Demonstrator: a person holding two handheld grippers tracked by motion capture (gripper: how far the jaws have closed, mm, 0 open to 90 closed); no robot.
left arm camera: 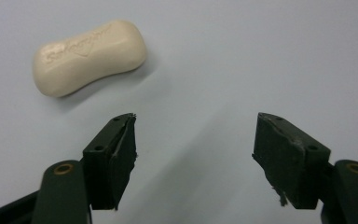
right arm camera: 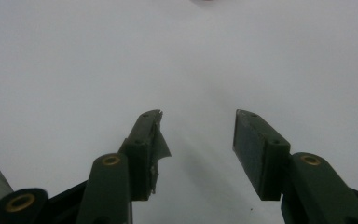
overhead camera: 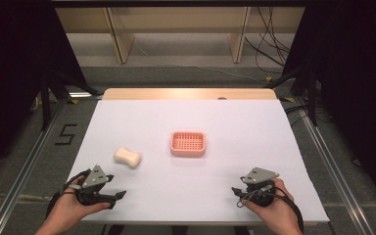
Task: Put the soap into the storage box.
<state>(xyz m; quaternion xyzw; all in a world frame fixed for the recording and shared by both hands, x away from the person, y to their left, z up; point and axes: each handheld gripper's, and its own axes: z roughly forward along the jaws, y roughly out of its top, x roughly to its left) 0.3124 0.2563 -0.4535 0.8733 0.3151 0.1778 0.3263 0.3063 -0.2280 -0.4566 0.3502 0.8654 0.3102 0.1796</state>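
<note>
- Pink plastic soap tray with a grid floor (overhead camera: 188,144): nothing in it, ahead of both tongs, about midway between them.
- Cream, bean-shaped bar of soap (left arm camera: 89,57): flat on the white table cover (overhead camera: 235,122), just ahead of the left gripper (overhead camera: 119,195), off to its left side, not touched.
- Left gripper: jaws wide apart, nothing between.
- Right gripper (overhead camera: 237,192): jaws apart too, holding nothing.
- Both near the front edge of the cover.
- Lots of bare cover around tray and soap.
</note>
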